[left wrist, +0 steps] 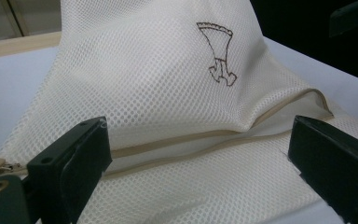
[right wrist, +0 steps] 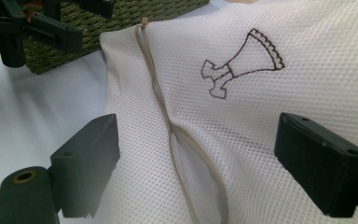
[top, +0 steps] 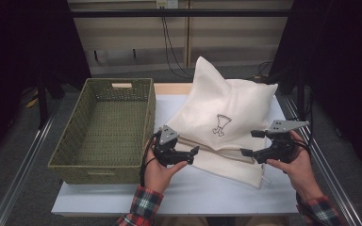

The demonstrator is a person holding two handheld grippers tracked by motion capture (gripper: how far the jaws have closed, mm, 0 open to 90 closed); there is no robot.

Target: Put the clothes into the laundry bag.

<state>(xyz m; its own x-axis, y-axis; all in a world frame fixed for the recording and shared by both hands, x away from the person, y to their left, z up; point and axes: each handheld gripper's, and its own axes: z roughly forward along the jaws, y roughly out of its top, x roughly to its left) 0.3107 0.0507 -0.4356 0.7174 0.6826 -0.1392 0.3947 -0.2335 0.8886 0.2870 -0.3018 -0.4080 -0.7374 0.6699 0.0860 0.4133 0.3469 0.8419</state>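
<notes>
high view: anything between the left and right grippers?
Yes, the near edge of the white mesh bag, with its zipper opening, lies between the left gripper and the right gripper. Both gripper views show the zipper between open jaws.

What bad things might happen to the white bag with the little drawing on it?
The mesh bag is thin netting, so the open left gripper or right gripper might snag or pull its weave when closing. The zipper gapes partly open, so a jaw could pinch only one layer and the bag would sag or slip. The basket stands very close on the left, so the bag or left gripper might bump its rim.
</notes>
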